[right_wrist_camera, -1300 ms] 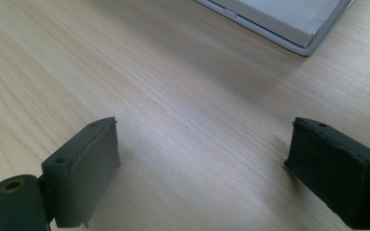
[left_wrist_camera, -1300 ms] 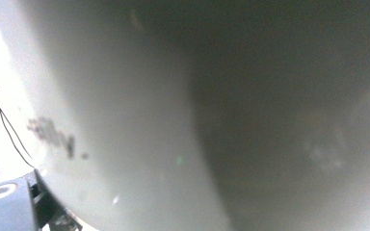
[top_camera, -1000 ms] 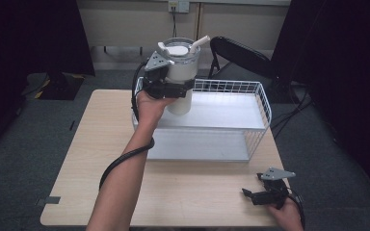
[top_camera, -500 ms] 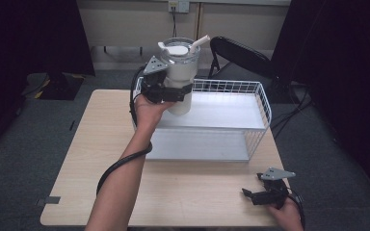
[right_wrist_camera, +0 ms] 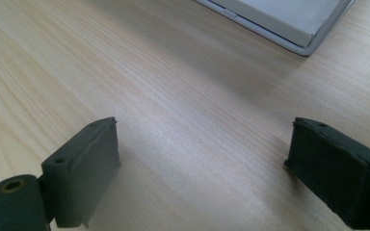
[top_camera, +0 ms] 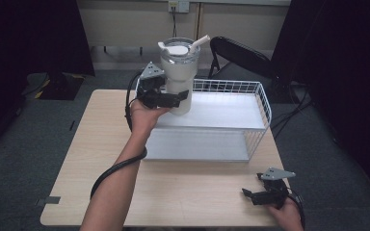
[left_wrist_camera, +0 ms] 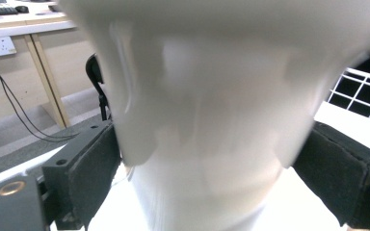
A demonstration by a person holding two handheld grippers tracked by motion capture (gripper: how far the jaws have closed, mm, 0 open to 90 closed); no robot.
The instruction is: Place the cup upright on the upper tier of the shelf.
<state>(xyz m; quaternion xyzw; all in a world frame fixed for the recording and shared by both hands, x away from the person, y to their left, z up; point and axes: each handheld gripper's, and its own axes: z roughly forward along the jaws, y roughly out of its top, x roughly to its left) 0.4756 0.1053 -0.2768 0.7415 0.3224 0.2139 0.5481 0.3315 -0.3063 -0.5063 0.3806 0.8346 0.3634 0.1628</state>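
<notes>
my left tongs (top_camera: 171, 98) are clamped on the lower body of the white tumbler (top_camera: 179, 77), a pad (left_wrist_camera: 89, 171) pressed to each side of it. the tumbler stands upright, lifted at upper centre of the frame, over the left end of the white wire basket (top_camera: 257, 108), its lid and straw on top. my right tongs (top_camera: 260, 196) sit at the lower right, jaws wide with nothing between them, low over the bare wooden bench (top_camera: 188, 192), near the basket's front corner.
</notes>
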